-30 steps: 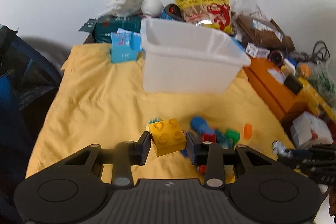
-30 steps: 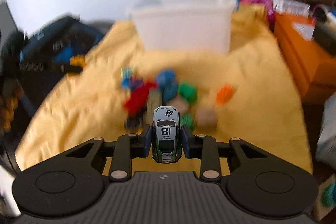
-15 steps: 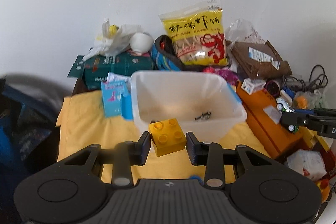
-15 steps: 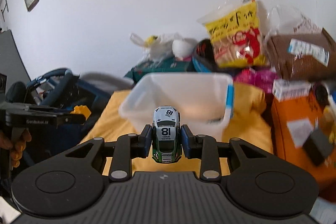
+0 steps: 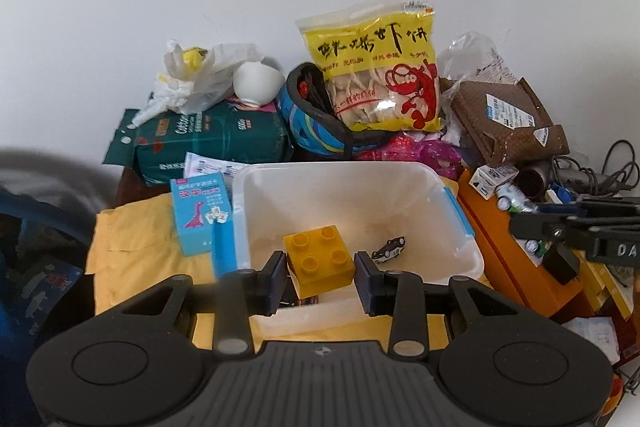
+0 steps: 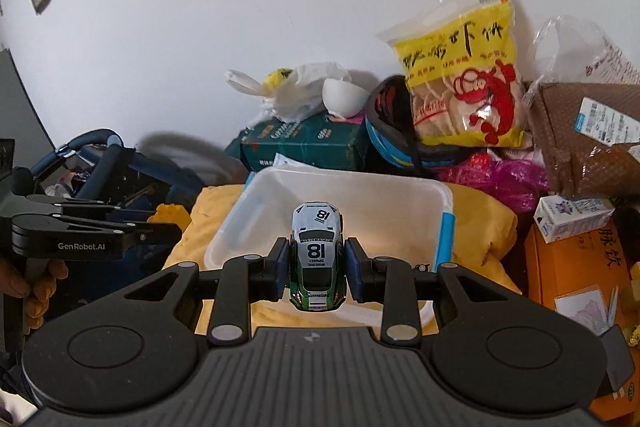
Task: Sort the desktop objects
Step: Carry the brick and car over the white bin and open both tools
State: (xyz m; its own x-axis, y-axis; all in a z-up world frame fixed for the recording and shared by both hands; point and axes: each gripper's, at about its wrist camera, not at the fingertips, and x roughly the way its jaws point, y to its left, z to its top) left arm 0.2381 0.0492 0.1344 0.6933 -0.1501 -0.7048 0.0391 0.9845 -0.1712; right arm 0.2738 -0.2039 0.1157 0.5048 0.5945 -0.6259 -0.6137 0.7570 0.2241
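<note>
My left gripper (image 5: 320, 277) is shut on a yellow four-stud brick (image 5: 319, 259) and holds it over the near part of the white plastic bin (image 5: 452, 211). A small black-and-white toy car (image 5: 389, 249) lies inside the bin. My right gripper (image 6: 317, 275) is shut on a white-and-green toy race car numbered 18 (image 6: 317, 259) and holds it above the near edge of the same bin (image 6: 232, 227). The left gripper (image 6: 96, 233) with its yellow brick (image 6: 172, 215) shows at the left of the right wrist view.
The bin stands on a yellow cloth (image 5: 132, 239). A blue dinosaur card box (image 5: 198, 213) stands left of it. Behind are a green pack (image 5: 208, 143), a yellow snack bag (image 5: 376, 71) and a brown parcel (image 5: 504, 119). An orange box (image 5: 508, 251) lies to the right.
Both grippers rose from the pile of toys on the cloth and moved forward to the bin, each still gripping its toy. The pile has dropped out of view.
</note>
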